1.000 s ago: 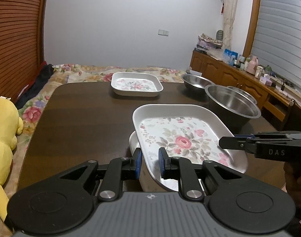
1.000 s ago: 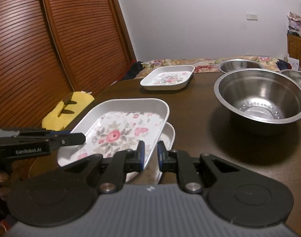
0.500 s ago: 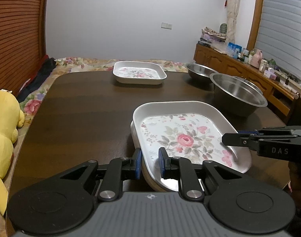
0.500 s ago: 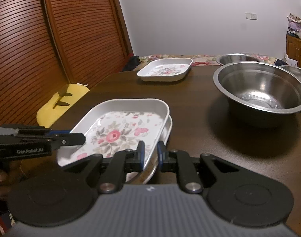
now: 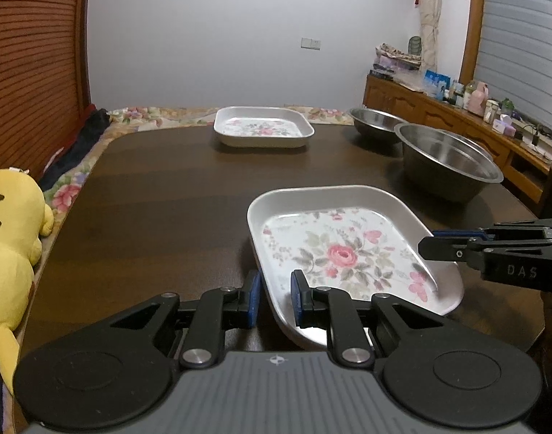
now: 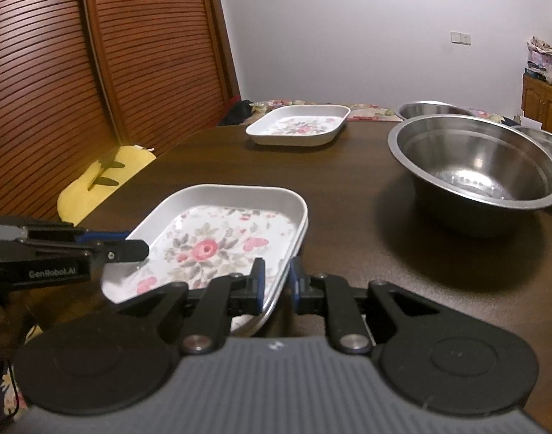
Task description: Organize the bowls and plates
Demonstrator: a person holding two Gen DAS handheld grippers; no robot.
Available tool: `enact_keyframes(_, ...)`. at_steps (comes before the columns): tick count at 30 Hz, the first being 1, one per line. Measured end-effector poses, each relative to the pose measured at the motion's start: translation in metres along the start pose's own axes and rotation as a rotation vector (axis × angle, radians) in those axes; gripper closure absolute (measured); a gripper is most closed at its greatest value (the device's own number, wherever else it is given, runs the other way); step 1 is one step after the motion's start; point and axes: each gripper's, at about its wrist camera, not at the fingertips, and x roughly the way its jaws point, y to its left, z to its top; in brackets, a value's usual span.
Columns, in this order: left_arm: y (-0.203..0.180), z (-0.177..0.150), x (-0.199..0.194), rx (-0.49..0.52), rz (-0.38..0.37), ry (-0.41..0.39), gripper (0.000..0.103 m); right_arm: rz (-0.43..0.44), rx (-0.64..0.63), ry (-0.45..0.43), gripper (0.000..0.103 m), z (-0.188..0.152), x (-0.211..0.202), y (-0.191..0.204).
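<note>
Dark table (image 5: pixel 160 195): large steel bowl (image 6: pixel 475 166) right side, unnested; far floral plate (image 5: pixel 263 131) well apart, uncollected. Near floral plate (image 5: pixel 348 249) sits nested on a second. Left gripper (image 5: pixel 274 298) and right gripper (image 6: pixel 276 282) both narrow, pinching its rim. Stacking partly done.

We see open tabletop (image 5: pixel 160 195) left and ahead of near tray (image 5: pixel 348 249), up to far tray (image 5: pixel 263 131). Right side blocked by large steel bowl (image 5: pixel 446 161), smaller bowl (image 5: pixel 375 123) behind it. Plush toy (image 5: pixel 8 246) flanks left edge.
</note>
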Motion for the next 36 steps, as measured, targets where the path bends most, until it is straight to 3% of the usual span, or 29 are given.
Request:
enact_keyframes(17, 0.004, 0.009, -0.005, 0.004, 0.003, -0.019, 0.083, 0.023, 0.039, -0.015, 0.086, 0.008, -0.007, -0.005)
enact_keyframes(23, 0.012, 0.038, -0.009, 0.026, -0.001, -0.064, 0.083, 0.013, -0.007, -0.050, 0.086, 0.035, -0.016, -0.011)
enact_keyframes(27, 0.020, 0.060, -0.001, 0.050, 0.005, -0.077, 0.083, 0.011, -0.049, -0.067, 0.071, 0.062, -0.015, -0.018)
enact_keyframes(36, 0.040, 0.103, 0.037, 0.045, 0.005, -0.071, 0.082, 0.016, -0.078, -0.033, 0.068, 0.120, 0.017, -0.039)
